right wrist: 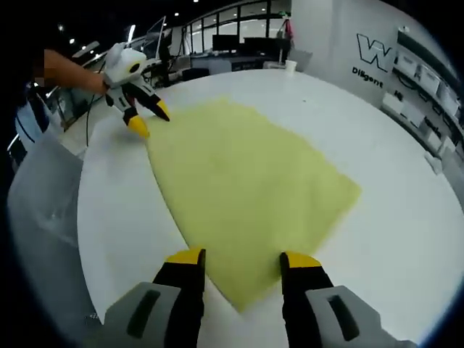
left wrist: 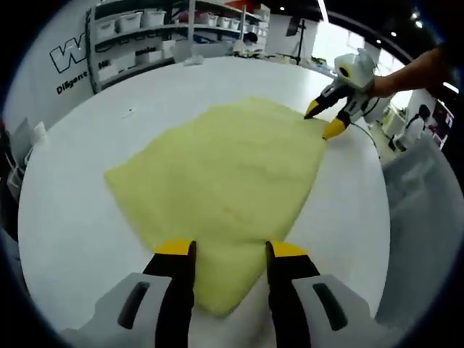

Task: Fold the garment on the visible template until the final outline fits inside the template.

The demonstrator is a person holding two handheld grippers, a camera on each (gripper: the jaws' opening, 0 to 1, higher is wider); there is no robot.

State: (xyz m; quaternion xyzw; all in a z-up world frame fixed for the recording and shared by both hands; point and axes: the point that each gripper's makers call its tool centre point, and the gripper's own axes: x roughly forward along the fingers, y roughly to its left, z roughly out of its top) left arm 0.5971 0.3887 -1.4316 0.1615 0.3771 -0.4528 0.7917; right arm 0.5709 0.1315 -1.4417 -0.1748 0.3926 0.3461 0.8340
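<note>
A pale yellow garment (left wrist: 225,170) lies spread flat on the round white table (left wrist: 80,217). In the left gripper view my left gripper (left wrist: 230,250) is open, its yellow-tipped jaws straddling the garment's near corner. My right gripper (left wrist: 324,119) sits at the far right corner, jaws apart, tips at the cloth's edge. The right gripper view shows the same garment (right wrist: 246,181) from the opposite side. There my right gripper (right wrist: 243,257) is open over its near corner, and the left gripper (right wrist: 148,119) is open at the far left corner. Neither holds cloth.
A person's arm (left wrist: 413,72) holds the far gripper. Shelves with white bins (left wrist: 145,29) stand behind the table, and a wall carries lettering (right wrist: 377,54). Clear plastic sheeting (left wrist: 420,203) hangs past the table edge. A thin cable (left wrist: 370,134) trails near the far corner.
</note>
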